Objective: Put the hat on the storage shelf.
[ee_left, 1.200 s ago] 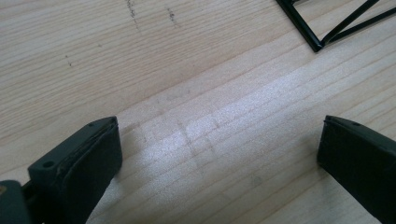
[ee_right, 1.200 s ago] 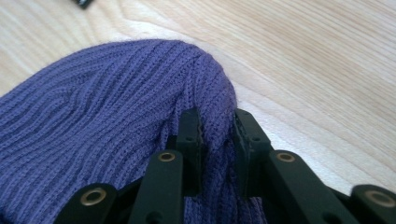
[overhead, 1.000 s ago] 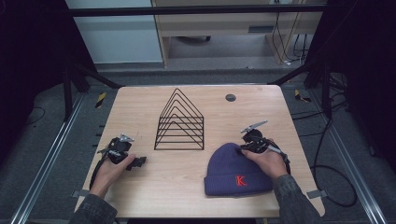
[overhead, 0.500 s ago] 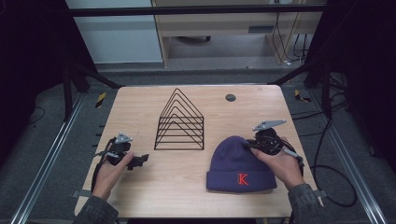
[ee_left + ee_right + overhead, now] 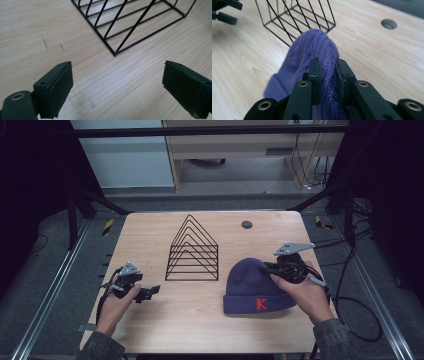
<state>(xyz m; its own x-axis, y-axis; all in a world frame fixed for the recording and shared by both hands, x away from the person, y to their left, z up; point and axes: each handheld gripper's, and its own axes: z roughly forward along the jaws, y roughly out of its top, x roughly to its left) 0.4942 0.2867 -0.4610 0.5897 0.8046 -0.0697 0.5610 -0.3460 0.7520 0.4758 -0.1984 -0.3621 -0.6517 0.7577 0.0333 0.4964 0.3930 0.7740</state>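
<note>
A purple knit beanie (image 5: 252,287) with a red letter K lies at the table's front right, its crown pulled upward. My right gripper (image 5: 266,268) is shut on that crown; in the right gripper view the wool (image 5: 312,50) is pinched between both pads of the gripper (image 5: 328,72). At the front left, my left gripper (image 5: 151,292) is open just above the wood, pointing right toward the black wire rack (image 5: 192,252). Its jaws have just been closing a little, with nothing between them (image 5: 117,92). The rack's corner (image 5: 130,22) stands ahead of it.
The wire rack stands mid-table between the two hands, with its near corner (image 5: 294,15) just beyond the beanie. A round cable hole (image 5: 246,224) is at the back right. The left gripper (image 5: 224,11) shows far off in the right gripper view. Dark floor surrounds the table.
My right gripper has risen and shifted right, lifting the beanie's crown and dragging the hat with it. The left gripper has hardly moved.
</note>
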